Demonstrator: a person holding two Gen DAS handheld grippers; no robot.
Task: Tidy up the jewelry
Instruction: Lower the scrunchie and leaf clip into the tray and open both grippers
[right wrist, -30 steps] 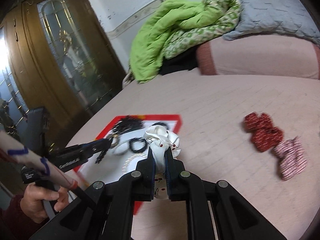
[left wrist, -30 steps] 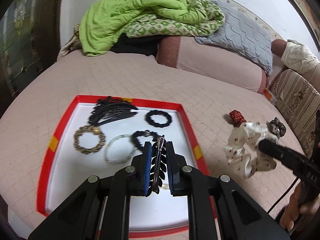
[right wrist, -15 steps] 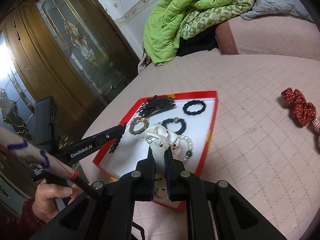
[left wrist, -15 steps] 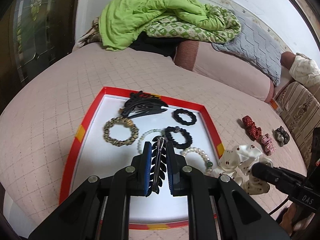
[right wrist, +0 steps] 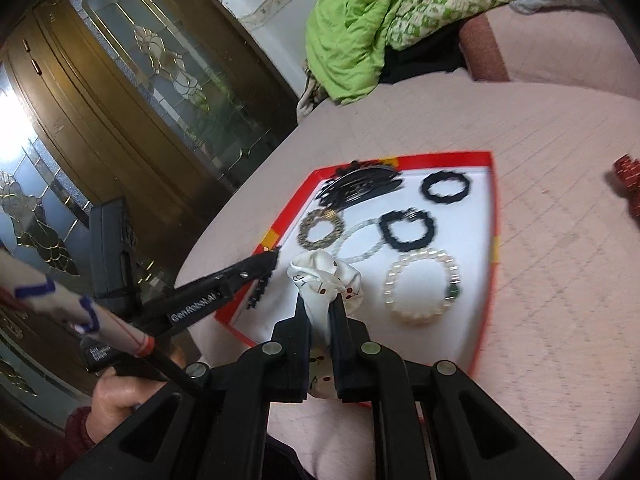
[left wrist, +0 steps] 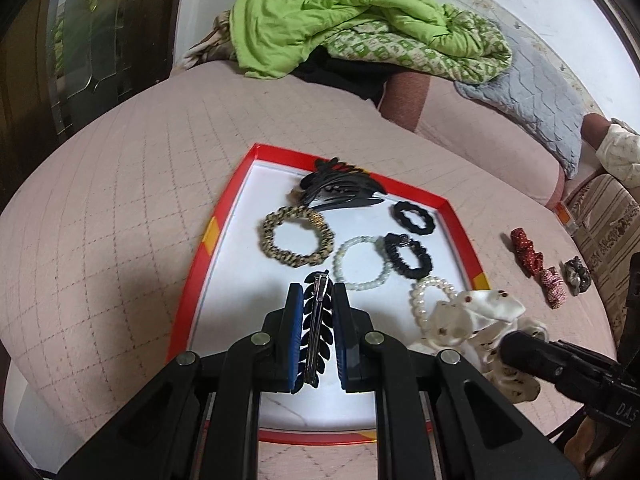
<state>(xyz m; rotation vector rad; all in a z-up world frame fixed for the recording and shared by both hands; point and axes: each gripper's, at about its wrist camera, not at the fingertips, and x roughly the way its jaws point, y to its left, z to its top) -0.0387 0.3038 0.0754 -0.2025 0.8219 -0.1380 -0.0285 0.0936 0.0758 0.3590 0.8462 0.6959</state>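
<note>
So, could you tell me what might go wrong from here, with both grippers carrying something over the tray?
1. The white scrunchie in the right gripper hangs close above the pearl bracelet; setting it down there could bury or drag the bracelet.
2. The left gripper holds the black hair clip by its thin edge, so it may twist or land on the pale bead bracelet.
3. Both grippers crowd the tray and could collide.

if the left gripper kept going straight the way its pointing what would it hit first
Probably the white floor of the red-rimmed tray. The left gripper, shut on a black hair clip, tilts down at bare tray just short of the pale bead bracelet; depth is hard to judge, so the bracelet might come first.
</note>
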